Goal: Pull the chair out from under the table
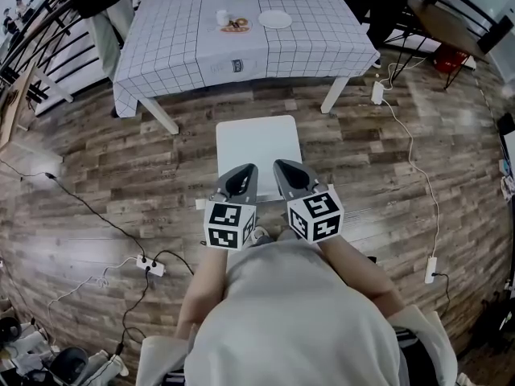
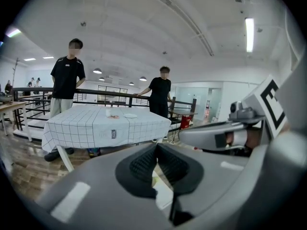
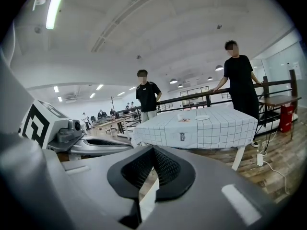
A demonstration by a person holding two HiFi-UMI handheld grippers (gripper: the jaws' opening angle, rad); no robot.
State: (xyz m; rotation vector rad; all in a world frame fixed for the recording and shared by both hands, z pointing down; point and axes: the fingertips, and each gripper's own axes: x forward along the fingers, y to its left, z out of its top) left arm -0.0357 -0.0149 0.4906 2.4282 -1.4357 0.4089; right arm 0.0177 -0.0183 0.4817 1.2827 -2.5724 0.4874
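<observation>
The white chair (image 1: 257, 143) stands on the wood floor, clear of the table (image 1: 177, 55) with its checked cloth. My left gripper (image 1: 248, 170) and right gripper (image 1: 282, 167) hover side by side over the seat's near edge, both pointing toward the table. In the left gripper view my left gripper (image 2: 157, 145) has its pads pressed together with nothing between them, and a strip of the chair (image 2: 164, 195) shows below the jaws. The right gripper (image 3: 153, 149) is shut the same way in its own view, above a sliver of the white chair (image 3: 148, 200).
A plate (image 1: 274, 19) and a cup (image 1: 222, 17) sit on the table. Two people (image 2: 66, 80) (image 2: 160, 91) stand behind it by a railing. Cables and power strips (image 1: 150, 265) (image 1: 376, 92) (image 1: 431, 269) lie on the floor on both sides.
</observation>
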